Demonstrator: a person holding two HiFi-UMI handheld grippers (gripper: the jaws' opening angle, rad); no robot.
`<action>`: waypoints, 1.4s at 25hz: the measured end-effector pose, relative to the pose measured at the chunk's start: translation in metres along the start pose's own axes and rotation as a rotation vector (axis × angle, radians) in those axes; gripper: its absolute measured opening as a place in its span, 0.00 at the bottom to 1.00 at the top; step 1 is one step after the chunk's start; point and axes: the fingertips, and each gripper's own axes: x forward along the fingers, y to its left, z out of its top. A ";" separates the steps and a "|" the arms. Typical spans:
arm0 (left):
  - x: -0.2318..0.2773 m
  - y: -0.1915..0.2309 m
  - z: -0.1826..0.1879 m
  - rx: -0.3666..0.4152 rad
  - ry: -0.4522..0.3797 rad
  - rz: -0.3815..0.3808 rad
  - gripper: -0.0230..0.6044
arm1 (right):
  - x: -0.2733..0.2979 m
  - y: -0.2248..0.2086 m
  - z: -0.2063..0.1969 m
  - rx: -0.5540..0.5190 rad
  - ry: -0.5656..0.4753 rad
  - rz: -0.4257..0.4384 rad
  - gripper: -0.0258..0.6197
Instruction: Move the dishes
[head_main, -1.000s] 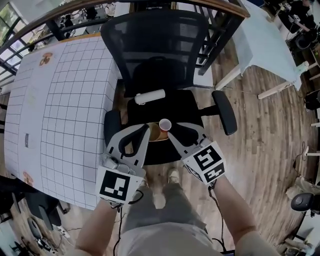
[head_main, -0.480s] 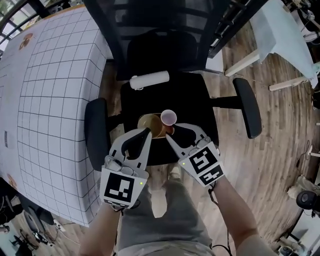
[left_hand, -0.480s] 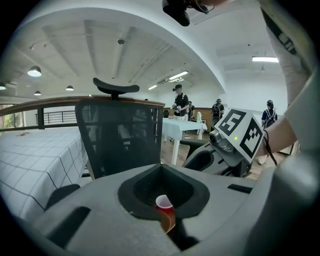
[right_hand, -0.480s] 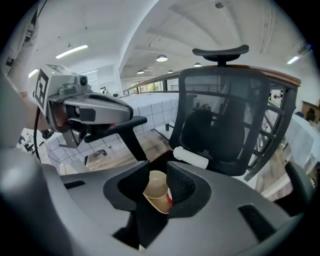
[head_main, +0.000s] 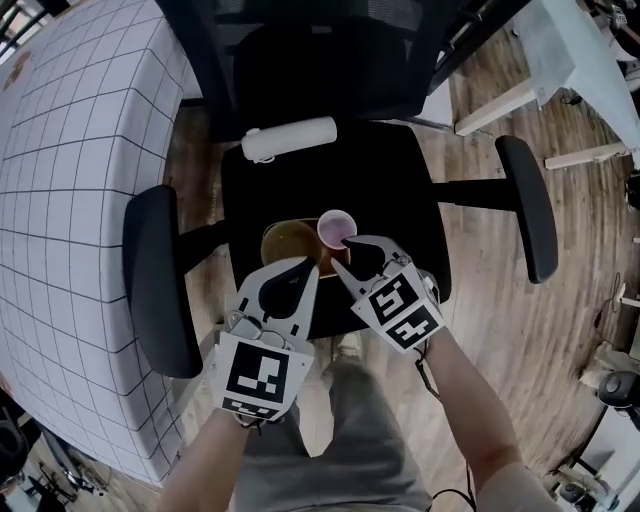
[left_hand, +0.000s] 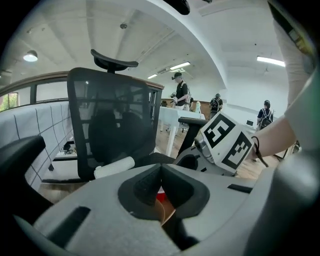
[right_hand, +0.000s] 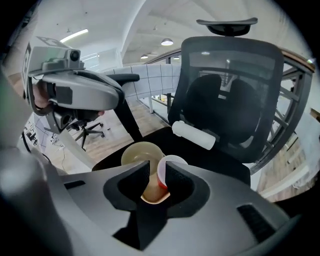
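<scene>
- Dishes in play: a tan bowl (head_main: 283, 240) and a red cup (head_main: 336, 226) with a white inside. Both sit on the black chair seat (head_main: 390, 190), touching or just beside each other. A white roll (head_main: 290, 139) lies at the back of the seat, well apart from them.
- Gridded table (head_main: 70, 150) stands to the left of the chair; no dishes visible on it.
- Right gripper (head_main: 343, 256): jaws narrow, with a slim gap between them. In the right gripper view the cup's near wall stands in that gap, close against one pad, and the bowl shows behind it. I judge it lined up for a rim pinch, not yet clamped.
- Left gripper (head_main: 305, 266): jaw tips meet and hold nothing. It hangs over the near edge of the bowl, and a sliver of the bowl and some red show below the tips.
- Progress: early. Neither dish is lifted or moved, so both transfers are still to do. Next I'd close on the cup wall and lift it.
</scene>
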 end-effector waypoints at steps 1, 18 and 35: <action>0.003 -0.002 -0.006 -0.003 0.012 -0.008 0.06 | 0.004 -0.001 -0.003 -0.013 0.019 0.000 0.20; 0.013 -0.015 -0.055 -0.119 0.087 -0.050 0.06 | 0.046 0.003 -0.040 -0.093 0.136 0.002 0.11; -0.092 -0.027 0.092 -0.135 -0.048 -0.052 0.06 | -0.112 0.007 0.084 0.076 -0.065 -0.122 0.09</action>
